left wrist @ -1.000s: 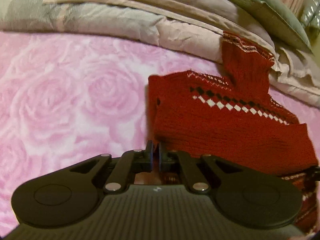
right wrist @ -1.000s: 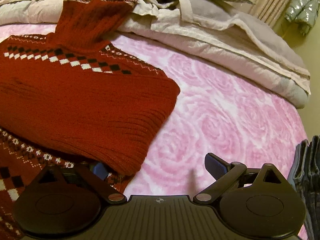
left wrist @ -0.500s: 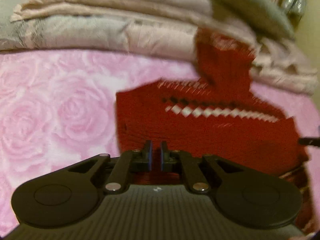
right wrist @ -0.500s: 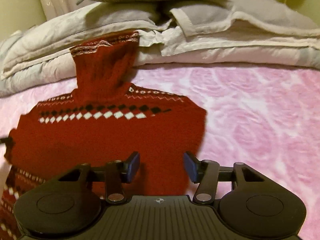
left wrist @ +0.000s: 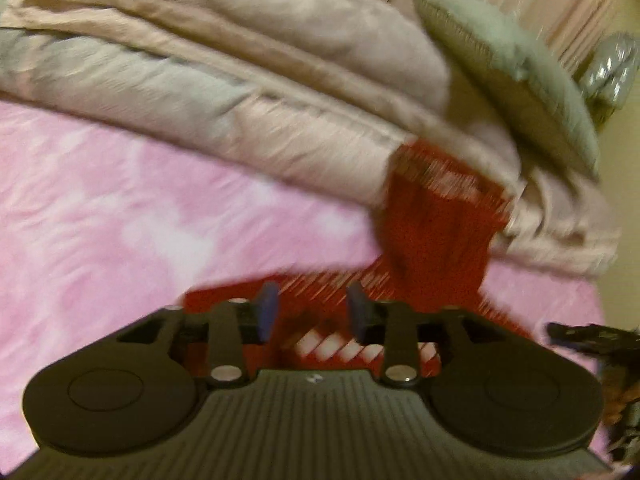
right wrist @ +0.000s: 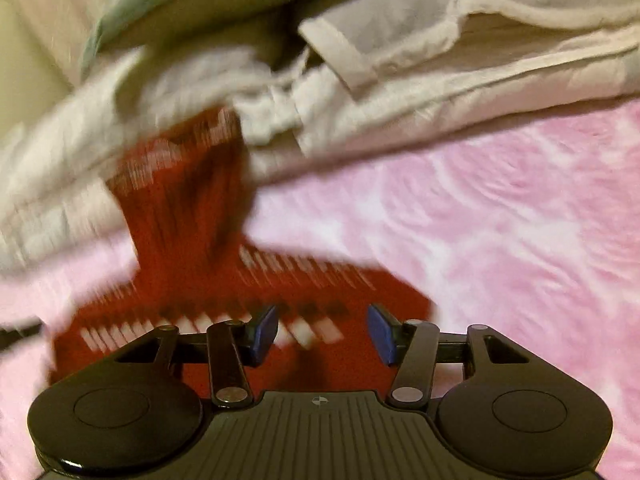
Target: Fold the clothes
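Note:
A red knit sweater with a white and black diamond band lies folded on the pink bedsheet, one sleeve running up onto the beige duvet. My left gripper hovers over the sweater's near part. Its jaws are opening, the blue pads stand apart, and nothing is pinched between them. In the right wrist view the same sweater sits left of centre. My right gripper hangs above the patterned band, pads half apart and gripping nothing. Both views are blurred by motion.
A thick folded beige duvet runs along the back of the bed, with a green pillow on top. The pink rose-print sheet spreads wide to the right of the sweater and to its left.
My left gripper's jaws, shut before, have parted. The right jaws went from wide to half apart. Both grippers moved forward over the sweater toward the duvet, and the right view rolled.

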A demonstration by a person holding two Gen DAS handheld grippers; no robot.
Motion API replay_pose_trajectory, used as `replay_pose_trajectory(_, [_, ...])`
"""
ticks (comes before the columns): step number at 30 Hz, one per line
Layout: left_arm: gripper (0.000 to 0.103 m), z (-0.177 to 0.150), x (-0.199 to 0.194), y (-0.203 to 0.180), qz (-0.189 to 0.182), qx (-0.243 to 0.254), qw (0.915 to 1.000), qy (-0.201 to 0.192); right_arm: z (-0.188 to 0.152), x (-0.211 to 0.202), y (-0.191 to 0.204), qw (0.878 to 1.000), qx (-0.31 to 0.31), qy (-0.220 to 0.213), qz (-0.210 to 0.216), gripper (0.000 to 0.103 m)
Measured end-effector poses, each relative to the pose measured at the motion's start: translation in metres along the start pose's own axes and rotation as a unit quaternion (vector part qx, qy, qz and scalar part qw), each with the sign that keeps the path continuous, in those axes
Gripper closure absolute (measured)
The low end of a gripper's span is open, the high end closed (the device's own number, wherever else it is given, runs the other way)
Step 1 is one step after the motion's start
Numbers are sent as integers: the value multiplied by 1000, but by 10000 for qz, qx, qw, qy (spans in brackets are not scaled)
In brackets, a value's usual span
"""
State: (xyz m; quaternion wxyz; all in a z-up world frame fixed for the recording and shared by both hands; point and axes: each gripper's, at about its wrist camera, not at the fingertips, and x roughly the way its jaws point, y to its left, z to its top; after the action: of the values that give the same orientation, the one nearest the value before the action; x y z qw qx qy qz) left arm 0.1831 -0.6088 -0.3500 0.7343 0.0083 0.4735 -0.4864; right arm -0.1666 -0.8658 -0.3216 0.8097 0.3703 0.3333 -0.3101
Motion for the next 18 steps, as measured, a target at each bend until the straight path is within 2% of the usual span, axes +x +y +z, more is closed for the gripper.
replay_pose_trajectory(4, [56,42,38,-17,-401,-441,9982,-65,49,24,10,9932,846,-314,729,50])
replay_pose_trajectory(7, [54,69,64,-24,-561,-929,9941,-74,81,42,25,9888,1037,-538,933,49])
replay_pose_trajectory(11, [51,90,94,-28,-561,-1238,9907,-44,110,70,42,9900,1014,-515,834,50])
replay_pose_trajectory(13, [55,93,109,-29,-580,-1259,9903,97,117,86,46,9923,964,-408,666,50])
replay_pose_trajectory(14, [63,93,116,-29,-654,-1227,9901,192,119,93,46,9932,943,-343,598,50])
replay_pose_trajectory(15, [81,92,123,-30,-728,-1194,9898,287,119,99,46,9937,901,-303,595,56])
replay_pose_trajectory(16, [93,92,127,-30,-831,-1169,9890,353,118,102,45,9941,862,-269,605,88])
replay_pose_trajectory(17, [103,90,127,-28,-986,-1176,9875,362,116,103,44,9942,828,-241,636,95])
replay_pose_trajectory(18, [103,86,124,-27,-1154,-1207,9855,313,113,102,43,9943,793,-249,673,98])
